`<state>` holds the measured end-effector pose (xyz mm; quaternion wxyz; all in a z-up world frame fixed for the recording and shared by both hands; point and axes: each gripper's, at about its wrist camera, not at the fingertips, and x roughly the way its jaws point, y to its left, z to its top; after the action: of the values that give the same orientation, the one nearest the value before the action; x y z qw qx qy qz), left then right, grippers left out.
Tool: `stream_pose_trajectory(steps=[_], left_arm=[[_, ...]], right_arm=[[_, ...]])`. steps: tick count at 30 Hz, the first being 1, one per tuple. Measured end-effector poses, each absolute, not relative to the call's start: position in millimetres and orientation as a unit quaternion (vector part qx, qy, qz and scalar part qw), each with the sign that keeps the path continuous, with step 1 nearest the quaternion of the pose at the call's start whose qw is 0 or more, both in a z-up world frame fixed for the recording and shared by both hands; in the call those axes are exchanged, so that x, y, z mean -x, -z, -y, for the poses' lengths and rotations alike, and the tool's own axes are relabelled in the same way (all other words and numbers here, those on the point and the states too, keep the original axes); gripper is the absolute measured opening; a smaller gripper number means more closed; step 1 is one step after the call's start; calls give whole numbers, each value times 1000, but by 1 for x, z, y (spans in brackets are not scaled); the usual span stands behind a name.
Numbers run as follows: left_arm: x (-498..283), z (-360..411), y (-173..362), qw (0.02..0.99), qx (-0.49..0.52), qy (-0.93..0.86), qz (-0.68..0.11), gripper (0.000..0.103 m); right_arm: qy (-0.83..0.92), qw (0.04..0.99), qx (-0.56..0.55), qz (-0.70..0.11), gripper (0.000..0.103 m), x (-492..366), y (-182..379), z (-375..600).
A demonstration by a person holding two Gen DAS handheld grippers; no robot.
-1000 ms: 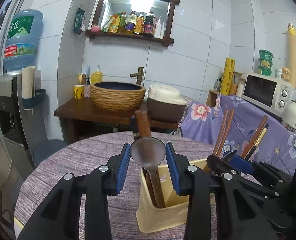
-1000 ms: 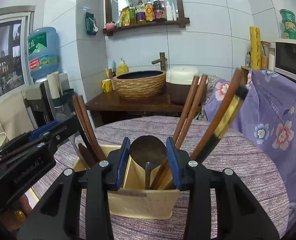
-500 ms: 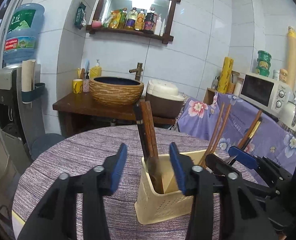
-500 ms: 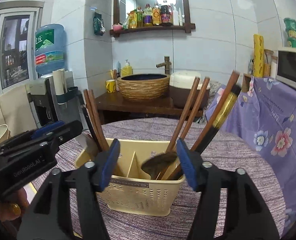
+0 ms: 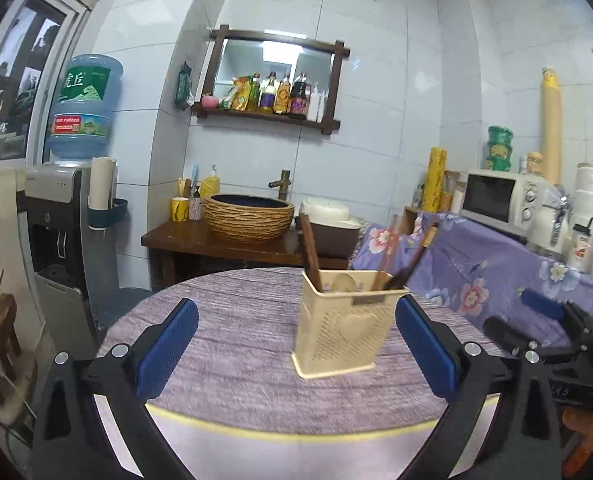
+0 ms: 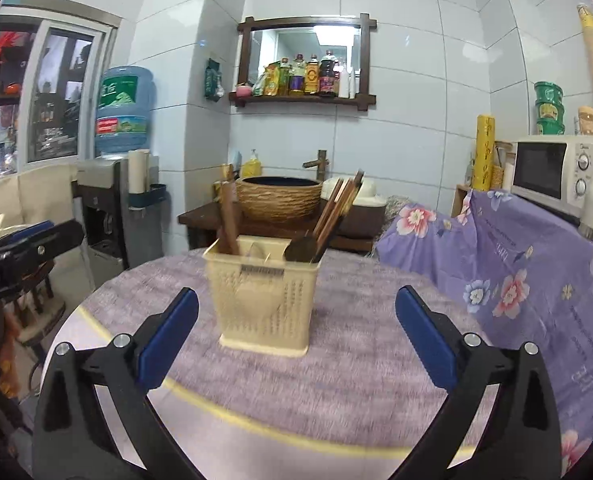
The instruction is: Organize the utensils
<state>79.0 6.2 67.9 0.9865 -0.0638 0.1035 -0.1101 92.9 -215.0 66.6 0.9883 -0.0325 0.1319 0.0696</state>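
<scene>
Nearest the left wrist camera, the left gripper stands spread as wide as it goes, its jaws having just been opening, and its blue pads press on nothing; only bare tabletop and the lower corner of the utensil holder lie between them. The right gripper is likewise spread fully, its jaws also just having opened, and it holds nothing and touches nothing. From the left view the right gripper shows as a black frame low on the right, apart from the holder.

Close under both grippers runs the near rim of the round tabletop, a pale yellow edge with open floor space below it. The purple cloth surface between that rim and the holder is open.

The cream utensil holder stands upright near the middle of the tabletop, ahead of both grippers and apart from them. In it stand dark wooden chopsticks, tilted to the right, a brown handle at its left corner, and a spoon whose dark bowl leans at the rim.

Right of the tabletop hangs a purple flowered cloth, near its edge. Farther back stand a dark wooden stand with a woven basin, and a water dispenser at the left wall.
</scene>
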Motion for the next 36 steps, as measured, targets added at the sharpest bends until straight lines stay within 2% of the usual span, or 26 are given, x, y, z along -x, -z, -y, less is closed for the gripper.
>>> stream_pose_trajectory(steps=[8,12,36], left_arm=[[-12,13,-17,990,37,88,-108,98],[11,9,-6,991,45,78,-104,98],[29,-5,9,987,53,66,-134,98]], right_arm=[[-55,984,2,-171,97,-10,4,218],[-58,981,-21,-186,97,15,20,220],[-66,982,-19,-173,97,35,13,215]])
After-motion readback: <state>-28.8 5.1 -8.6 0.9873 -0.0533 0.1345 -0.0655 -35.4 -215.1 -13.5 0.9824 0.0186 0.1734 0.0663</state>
